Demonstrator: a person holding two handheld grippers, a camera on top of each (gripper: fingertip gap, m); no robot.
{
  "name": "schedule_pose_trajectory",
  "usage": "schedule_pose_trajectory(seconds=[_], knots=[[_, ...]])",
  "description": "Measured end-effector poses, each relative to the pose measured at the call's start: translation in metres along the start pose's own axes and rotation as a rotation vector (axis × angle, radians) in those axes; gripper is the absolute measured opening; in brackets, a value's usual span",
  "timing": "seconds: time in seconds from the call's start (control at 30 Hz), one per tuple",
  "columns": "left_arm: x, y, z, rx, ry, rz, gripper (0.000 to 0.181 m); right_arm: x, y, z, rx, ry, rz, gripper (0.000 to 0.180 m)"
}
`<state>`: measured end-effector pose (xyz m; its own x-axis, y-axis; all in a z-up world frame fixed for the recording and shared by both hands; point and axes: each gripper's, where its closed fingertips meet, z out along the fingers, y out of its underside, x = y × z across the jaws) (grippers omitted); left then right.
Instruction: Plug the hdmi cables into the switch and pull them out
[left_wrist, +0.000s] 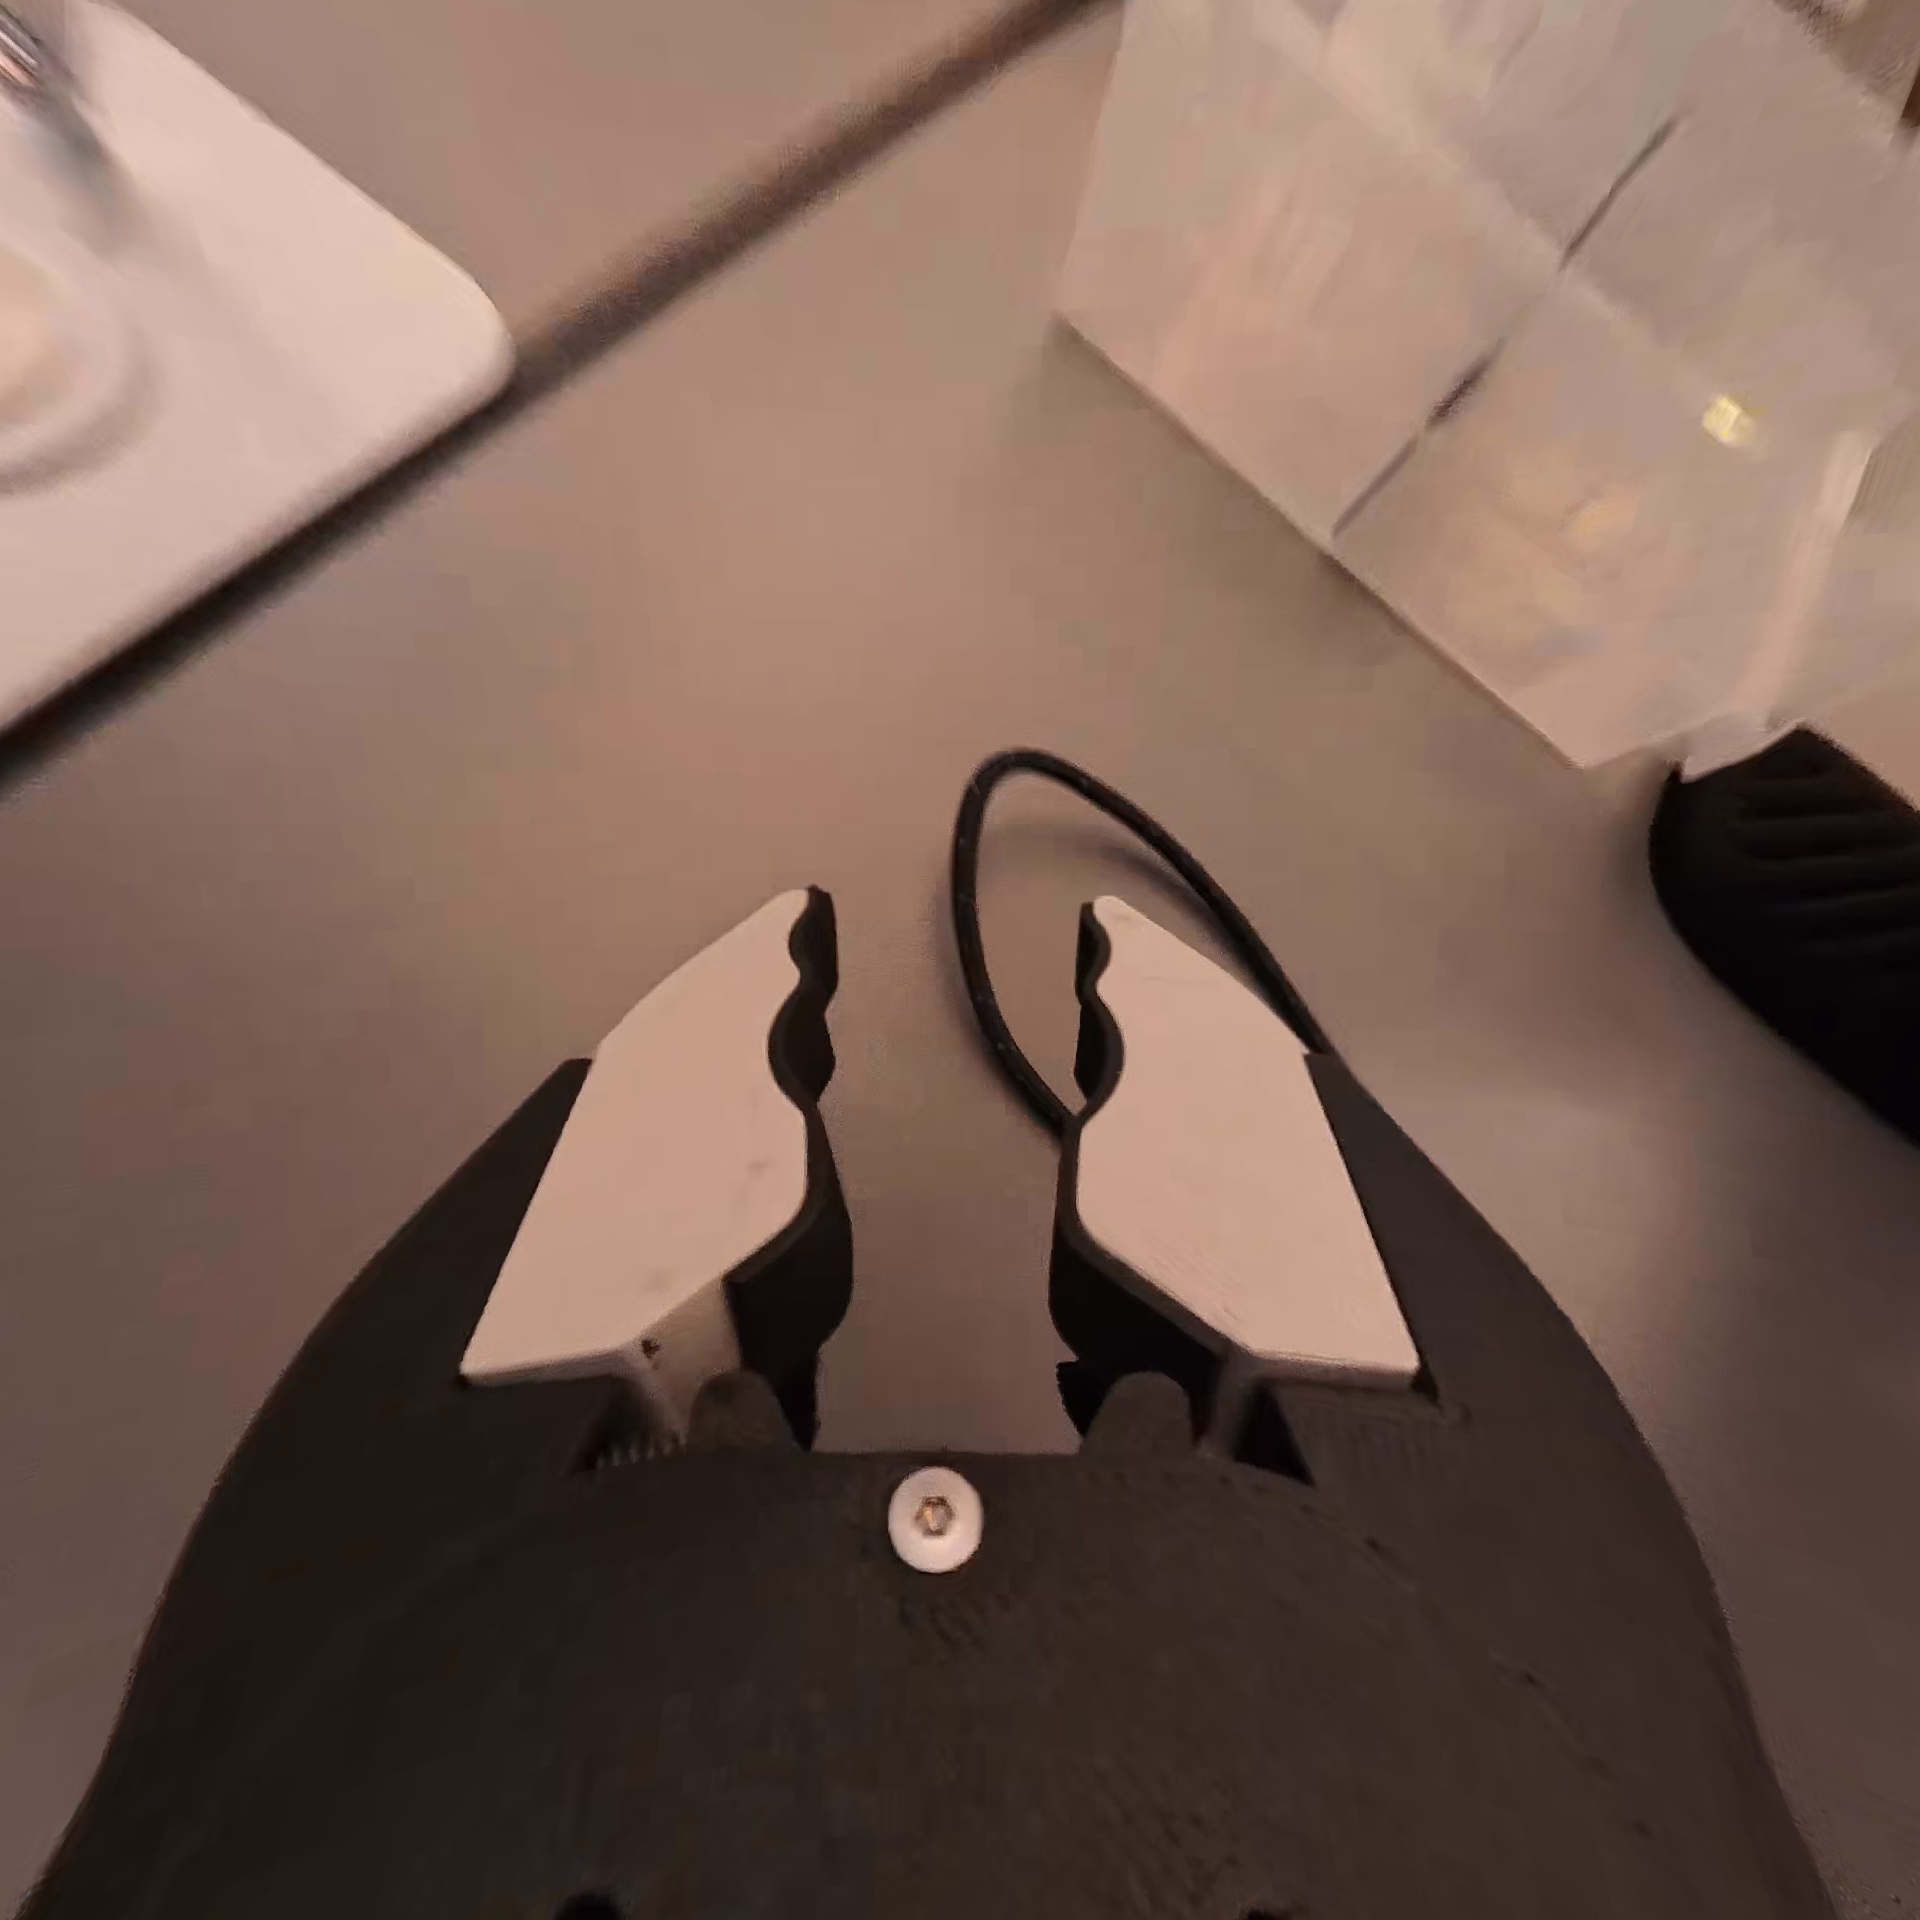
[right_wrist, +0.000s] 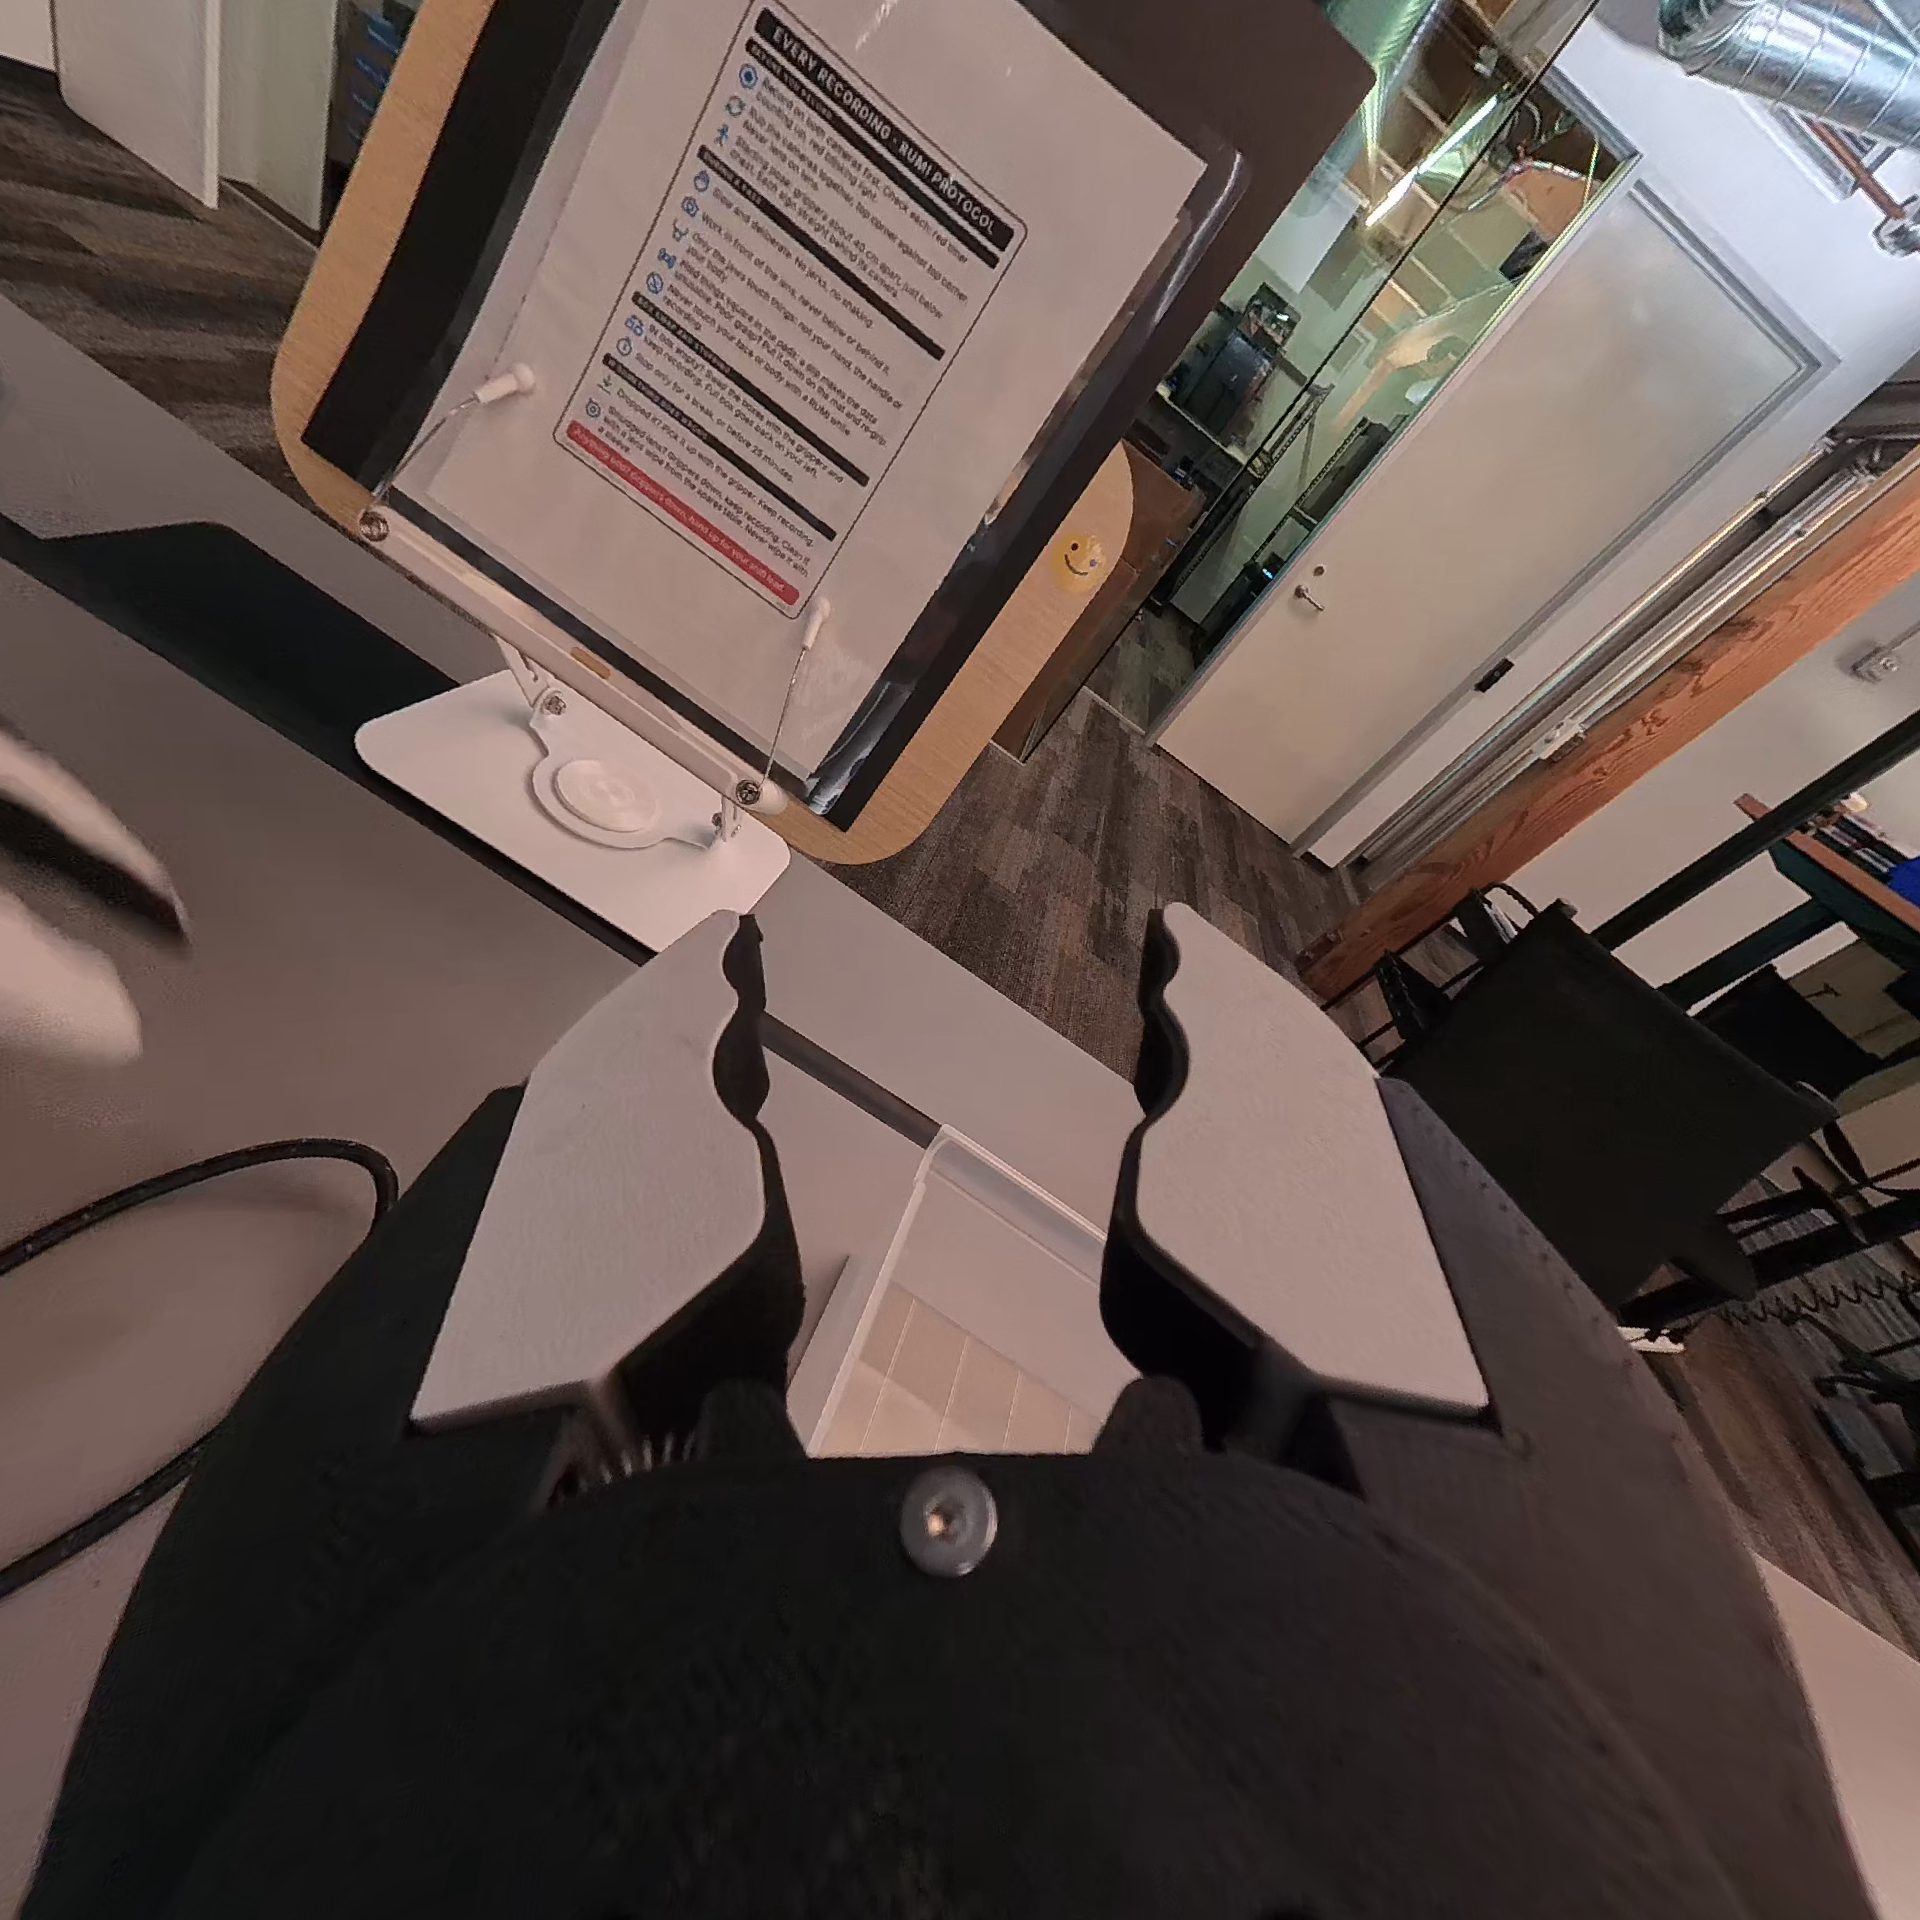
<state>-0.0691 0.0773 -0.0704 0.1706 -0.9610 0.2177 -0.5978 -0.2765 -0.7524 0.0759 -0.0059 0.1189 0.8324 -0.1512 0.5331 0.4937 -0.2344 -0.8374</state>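
Over the grey table (left_wrist: 623, 831):
Left gripper (left_wrist: 954, 902): fingers narrowly parted, holding nothing.
Black cable (left_wrist: 971, 935): looped on the table just past the right fingertip, passing under that finger.
Right gripper (right_wrist: 951, 925): fingers spread wide, holding nothing.
Beyond it: white stand (right_wrist: 582, 790) carrying a printed sheet (right_wrist: 779, 312).
Switch: unseen.

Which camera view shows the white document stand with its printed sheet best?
The right wrist view: the document stand is sharp there, with its white base, clips and sheet all visible behind the open right gripper. The left wrist view shows only a blurred corner of the base, far left of the open left gripper.
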Motion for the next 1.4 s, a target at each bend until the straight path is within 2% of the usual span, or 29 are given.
schedule_pose_trajectory(seconds=[0.07,0.17,0.27,0.37,0.43,0.53,0.77,0.87,0.9,0.93,1.07,1.2,1.4], knots=[[-0.020,-0.034,-0.051,0.164,-0.120,0.019,0.040,0.001,-0.001,-0.001,0.006,0.002,0.004,0.070],[-0.068,-0.061,-0.164,0.407,-0.438,-0.005,0.040,0.001,-0.002,-0.002,0.012,0.001,0.004,0.070],[-0.126,-0.026,-0.264,0.499,-0.738,-0.205,0.058,-0.002,-0.003,0.000,0.011,-0.006,0.002,0.070],[-0.171,0.034,-0.310,0.447,-0.820,-0.453,0.066,-0.008,-0.002,0.002,0.003,-0.012,-0.013,0.070],[-0.191,0.065,-0.317,0.425,-0.797,-0.580,0.066,-0.010,-0.002,0.003,0.000,-0.010,-0.024,0.070],[-0.211,0.091,-0.305,0.385,-0.729,-0.671,0.065,-0.012,-0.002,0.004,-0.005,-0.009,-0.029,0.070],[-0.239,0.112,-0.252,0.327,-0.583,-0.762,0.058,-0.013,0.004,0.008,-0.024,-0.014,-0.027,0.070],[-0.244,0.117,-0.239,0.310,-0.531,-0.783,0.043,-0.016,0.005,0.010,-0.032,-0.018,-0.038,0.070],[-0.243,0.114,-0.237,0.326,-0.499,-0.775,0.023,-0.017,0.006,0.010,-0.034,-0.020,-0.041,0.070],[-0.240,0.109,-0.237,0.348,-0.463,-0.769,0.010,-0.017,0.007,0.011,-0.038,-0.021,-0.043,0.070],[-0.231,0.098,-0.246,0.385,-0.421,-0.748,0.004,-0.019,0.009,0.014,-0.047,-0.026,-0.048,0.070],[-0.211,0.067,-0.275,0.493,-0.427,-0.646,0.004,-0.019,0.011,0.015,-0.053,-0.028,-0.049,0.070],[-0.133,-0.005,-0.324,0.696,-0.368,-0.364,0.003,-0.022,0.011,0.015,-0.056,-0.031,-0.054,0.070]])
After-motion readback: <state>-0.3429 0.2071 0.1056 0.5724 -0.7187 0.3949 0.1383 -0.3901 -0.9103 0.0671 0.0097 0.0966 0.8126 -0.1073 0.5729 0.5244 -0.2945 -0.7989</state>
